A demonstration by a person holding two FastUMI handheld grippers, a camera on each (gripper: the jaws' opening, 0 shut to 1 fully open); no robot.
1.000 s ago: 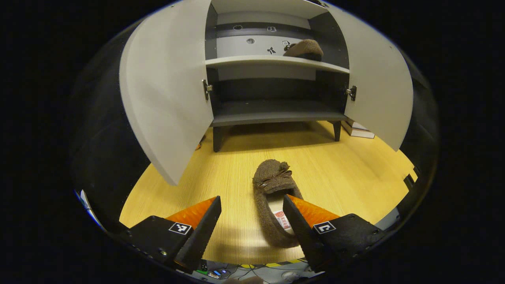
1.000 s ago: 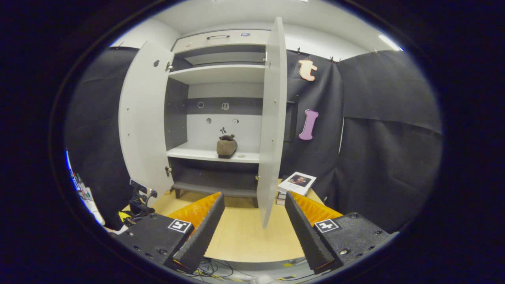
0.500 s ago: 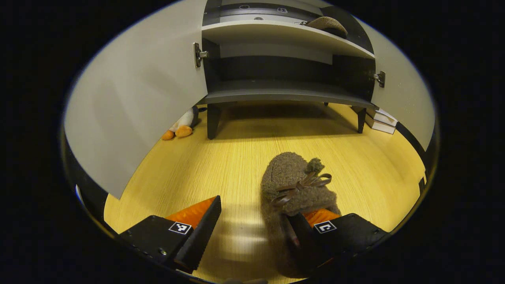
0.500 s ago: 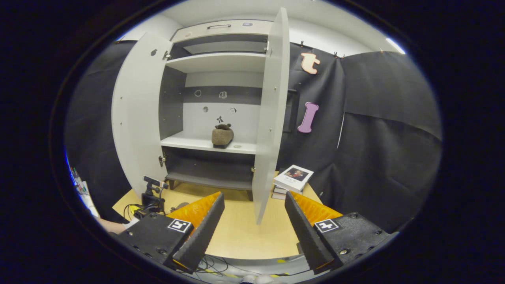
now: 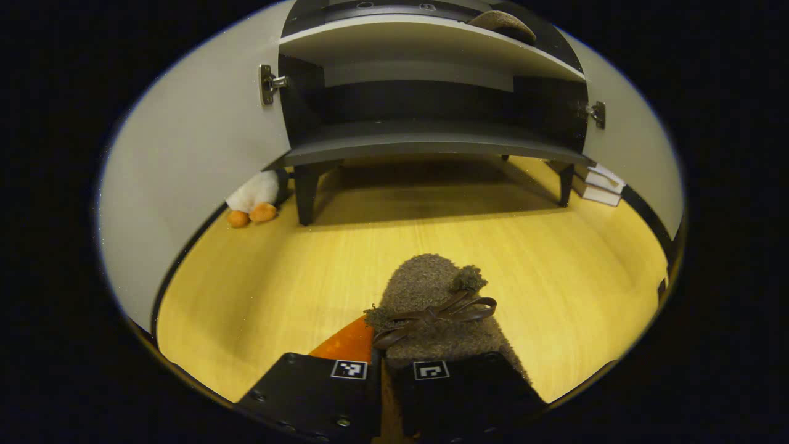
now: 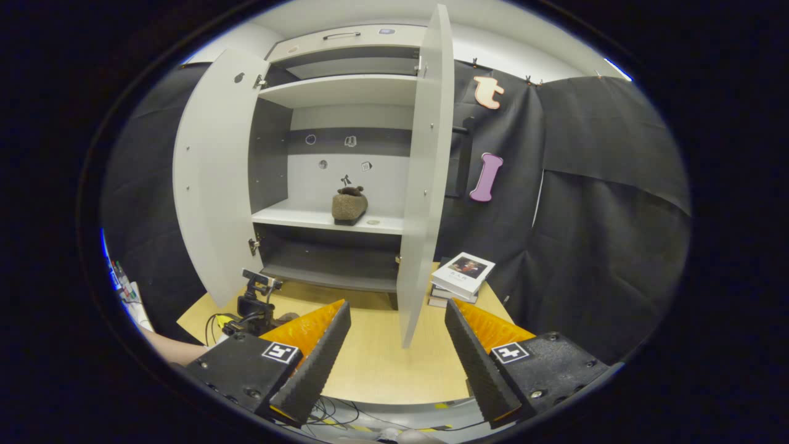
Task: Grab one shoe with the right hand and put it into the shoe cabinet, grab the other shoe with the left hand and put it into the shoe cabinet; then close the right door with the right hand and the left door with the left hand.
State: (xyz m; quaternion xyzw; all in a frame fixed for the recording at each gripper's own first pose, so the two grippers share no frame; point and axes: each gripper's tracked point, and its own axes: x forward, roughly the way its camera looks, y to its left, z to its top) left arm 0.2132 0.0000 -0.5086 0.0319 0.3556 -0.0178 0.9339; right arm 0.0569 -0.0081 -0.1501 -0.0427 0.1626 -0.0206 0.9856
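A brown fuzzy shoe point(image 5: 431, 296) with a bow lies on the wooden floor point(image 5: 524, 246) in front of the shoe cabinet point(image 5: 431, 145). My left gripper point(image 5: 383, 354) is shut on the rear part of this shoe, and the shoe hides its fingertips. The other brown shoe point(image 6: 349, 205) stands on the cabinet's white middle shelf point(image 6: 296, 217); its toe is also in the left gripper view point(image 5: 499, 20). Both cabinet doors, left point(image 6: 216, 179) and right point(image 6: 425, 172), stand open. My right gripper point(image 6: 394, 324) is open and holds nothing, well back from the cabinet. The left gripper point(image 6: 256, 302) shows low by the left door.
A white plush toy with orange feet point(image 5: 253, 197) lies by the cabinet's left leg. A stack of books point(image 6: 462, 274) sits to the right of the cabinet, beside the right door. Black cloth hangs on the right. A person's forearm point(image 6: 172, 348) shows at lower left.
My left gripper came down and forward over the shoe on the floor and went from open to shut on it. The right gripper stayed open and barely drifted.
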